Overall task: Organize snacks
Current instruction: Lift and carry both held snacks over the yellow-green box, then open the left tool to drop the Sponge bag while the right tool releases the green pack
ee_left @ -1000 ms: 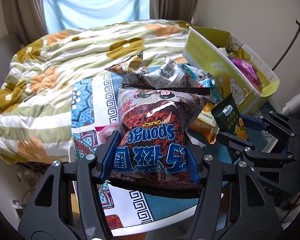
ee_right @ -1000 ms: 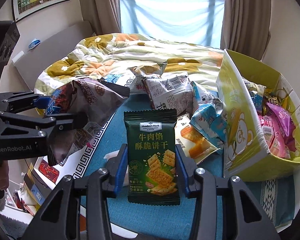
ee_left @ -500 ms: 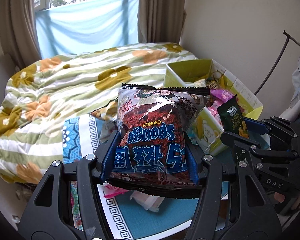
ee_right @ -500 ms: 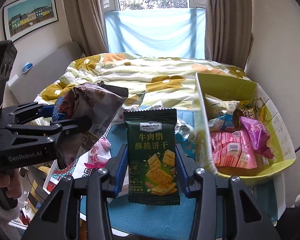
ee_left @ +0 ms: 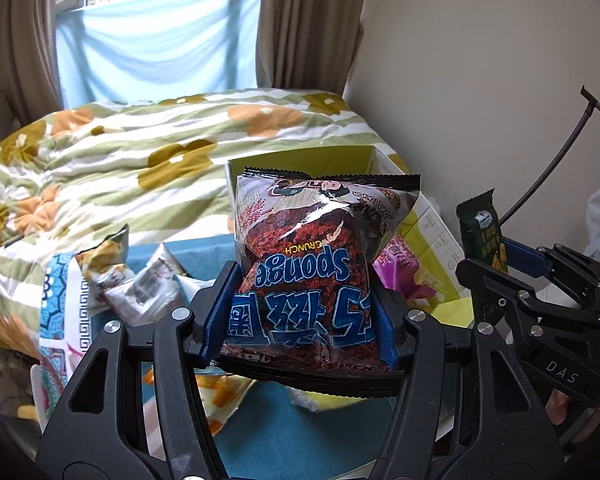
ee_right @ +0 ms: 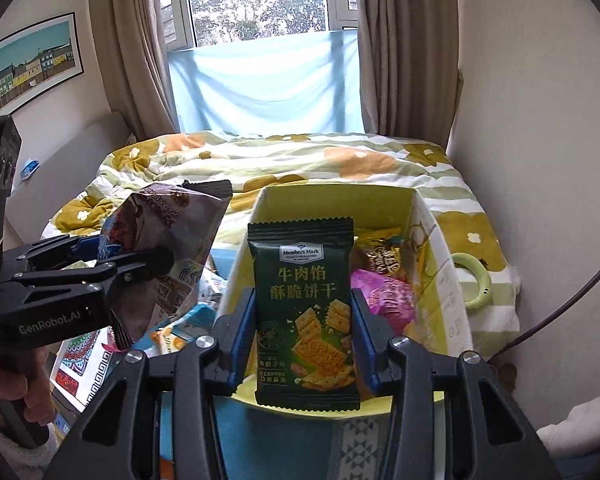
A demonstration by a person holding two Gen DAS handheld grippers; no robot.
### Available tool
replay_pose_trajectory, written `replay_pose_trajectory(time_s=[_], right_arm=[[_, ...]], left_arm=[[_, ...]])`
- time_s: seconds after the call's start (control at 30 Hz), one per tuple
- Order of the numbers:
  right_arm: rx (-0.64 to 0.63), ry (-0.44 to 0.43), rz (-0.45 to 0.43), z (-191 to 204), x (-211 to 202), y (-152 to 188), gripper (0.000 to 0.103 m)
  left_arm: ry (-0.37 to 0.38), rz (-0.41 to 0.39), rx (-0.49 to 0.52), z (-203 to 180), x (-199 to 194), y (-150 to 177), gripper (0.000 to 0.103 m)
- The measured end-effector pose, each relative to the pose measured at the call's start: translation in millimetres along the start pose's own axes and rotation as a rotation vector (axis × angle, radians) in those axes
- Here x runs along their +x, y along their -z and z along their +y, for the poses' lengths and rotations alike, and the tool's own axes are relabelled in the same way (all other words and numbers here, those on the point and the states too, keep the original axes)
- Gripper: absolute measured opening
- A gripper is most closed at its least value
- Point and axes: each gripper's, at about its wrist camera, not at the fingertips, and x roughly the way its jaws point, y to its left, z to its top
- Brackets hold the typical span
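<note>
My left gripper [ee_left: 300,312] is shut on a red and blue Sponge Crunch bag [ee_left: 312,264], held upside down in front of the yellow-green snack box [ee_left: 440,232]. My right gripper [ee_right: 304,328] is shut on a dark green cracker packet [ee_right: 304,312], held upright over the near end of the box [ee_right: 440,264]. The box holds pink and gold packets [ee_right: 384,292]. Each gripper shows in the other's view: the right one with its green packet [ee_left: 482,240], the left one with its bag [ee_right: 168,236].
Loose snack packets [ee_left: 140,284] lie on the blue patterned tablecloth [ee_left: 60,300] left of the box. A flowered quilt [ee_left: 140,160] covers the bed behind. The wall stands close on the right. A green ring [ee_right: 474,284] lies beside the box.
Both grippers have risen and swung right with their packets, from above the loose pile on the table to the box, which now sits straight ahead of the right gripper.
</note>
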Motion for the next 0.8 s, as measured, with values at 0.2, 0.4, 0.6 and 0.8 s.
replay_pose_trajectory(time_s=[0.2,0.4,0.6,0.8], right_arm=[[-0.002,-0.027,0.041,-53.6,11.9,-6.3,0.041],[-0.030,-0.075,0.060,-76.6,27.1,-9.1,0.041],[-0.015,-0.136,0.053,-91.1,36.1,-14.5,0.041],[-0.014,-0.211,0.086,-89.1,56.8,-30.2,0.041]], left_arm=[[-0.041,0.087,-0.072,-32.8,47.9,5.2,0.056],[-0.117,0.093,-0.098,-39.7,57.4,16.2,0.102],[-0.166,0.068,-0.103,-33.4,38.8,17.0,0.102],[-0.224,0.045,-0.115,-26.1,19.2,18.2,0.102]])
